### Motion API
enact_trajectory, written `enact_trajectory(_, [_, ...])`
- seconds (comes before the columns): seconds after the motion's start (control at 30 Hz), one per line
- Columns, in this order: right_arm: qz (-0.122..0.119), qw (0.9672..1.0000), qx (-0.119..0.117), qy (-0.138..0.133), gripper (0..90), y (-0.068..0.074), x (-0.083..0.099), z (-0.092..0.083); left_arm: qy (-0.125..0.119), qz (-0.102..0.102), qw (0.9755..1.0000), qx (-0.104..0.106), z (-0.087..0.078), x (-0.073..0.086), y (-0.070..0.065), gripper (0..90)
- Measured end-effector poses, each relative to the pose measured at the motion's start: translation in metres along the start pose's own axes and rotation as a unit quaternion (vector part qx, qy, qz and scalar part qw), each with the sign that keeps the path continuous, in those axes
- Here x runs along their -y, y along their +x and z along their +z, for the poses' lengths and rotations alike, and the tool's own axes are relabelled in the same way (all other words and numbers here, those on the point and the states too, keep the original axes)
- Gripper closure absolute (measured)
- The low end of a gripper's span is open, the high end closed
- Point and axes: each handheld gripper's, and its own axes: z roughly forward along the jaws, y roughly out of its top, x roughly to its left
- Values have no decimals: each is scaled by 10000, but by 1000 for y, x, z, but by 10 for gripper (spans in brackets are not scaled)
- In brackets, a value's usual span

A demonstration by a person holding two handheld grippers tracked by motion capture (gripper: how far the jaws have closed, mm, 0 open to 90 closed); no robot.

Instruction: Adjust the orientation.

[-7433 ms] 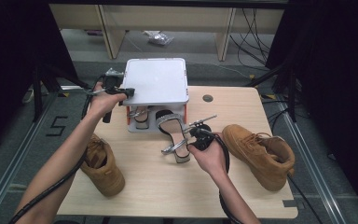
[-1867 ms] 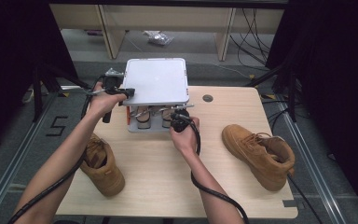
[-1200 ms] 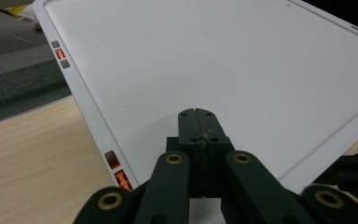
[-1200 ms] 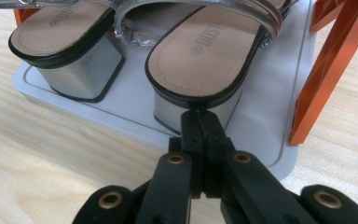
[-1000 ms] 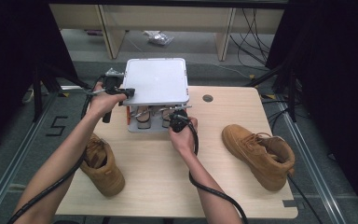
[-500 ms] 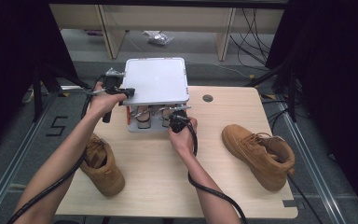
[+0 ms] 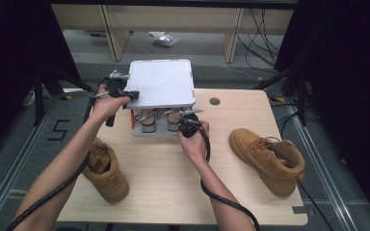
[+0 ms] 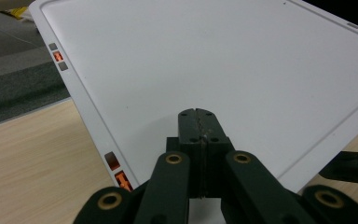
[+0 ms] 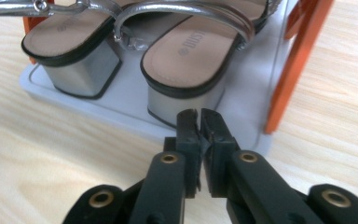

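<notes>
- At the far left of the table (image 7: 164, 192), a tan boot (image 7: 105, 166) stands near the front edge, under your left forearm.
- Your left gripper (image 8: 196, 114) is at the left edge of the white lid (image 7: 161, 83) of the shoe box (image 7: 139, 131) — its jaws are closed together over the lid's rim, and the lid sits tilted above the box's orange posts.
- Inside the box, on its grey base, a pair of silver block-heel sandals (image 9: 121, 46) stands side by side, heels toward you.
- Your right gripper (image 9: 198, 116) hovers just in front of the right sandal's heel, at the front lip of the base — its jaws have just been opening, stand a narrow crack apart, and nothing is between them.
- Right of the box, a small round hole (image 7: 215, 101) marks the tabletop.
- At the far right, a second tan boot (image 7: 270, 154) lies well apart from the box, toe pointing toward the middle.
</notes>
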Motion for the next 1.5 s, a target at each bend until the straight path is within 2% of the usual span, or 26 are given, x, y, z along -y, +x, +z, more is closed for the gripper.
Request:
enact_trajectory(0.03, [-71, 10000, 11, -29, 850, -3, 1, -2, 7, 8, 10000, 0, 0, 0, 0, 894])
enact_trajectory(0.07, [21, 10000, -1, 23, 838, -3, 2, -6, 9, 8, 10000, 0, 0, 0, 0, 894])
enact_trajectory(0.2, [-60, 9999, -42, 86, 782, -11, 6, -16, 23, 17, 10000, 0, 0, -1, 0, 891])
enact_trajectory(0.3, [-2, 9998, -108, 166, 737, -16, 11, -23, 18, -16, 10000, 22, 0, 0, 1, 888])
enact_trajectory(0.47, [-58, 9993, -170, 342, 681, -28, 20, -37, 14, 6, 10000, 7, 0, -1, 1, 875])
enact_trajectory(0.5, [15, 9991, -195, 373, 673, -28, 22, -40, -1, 10, 10000, -22, 0, 0, 0, 874])
enact_trajectory(0.63, [-74, 9984, -285, 483, 627, -35, 29, -53, -10, -12, 10000, -23, 0, 0, 0, 872])
enact_trajectory(0.8, [36, 9975, -415, 572, 576, -33, 38, -69, -23, -26, 10000, -29, 0, 0, 0, 869])
enact_trajectory(0.87, [12, 9964, -587, 611, 553, -33, 43, -76, -20, -17, 10000, -19, 0, 0, 1, 870])
enact_trajectory(1.0, [70, 9948, -734, 704, 536, -26, 54, -87, 4, -33, 10000, -8, 0, 0, 1, 874])
enact_trajectory(1.13, [10, 9942, -828, 694, 524, -23, 60, -97, 26, -3, 10000, -30, 0, -1, 0, 878])
enact_trajectory(1.33, [-1, 9943, -839, 658, 511, -21, 65, -112, 74, -7, 10000, -15, 0, -2, 1, 881])
enact_trajectory(1.5, [4, 9950, -716, 697, 497, -31, 65, -131, 81, -3, 10000, -25, 0, -2, 0, 882])
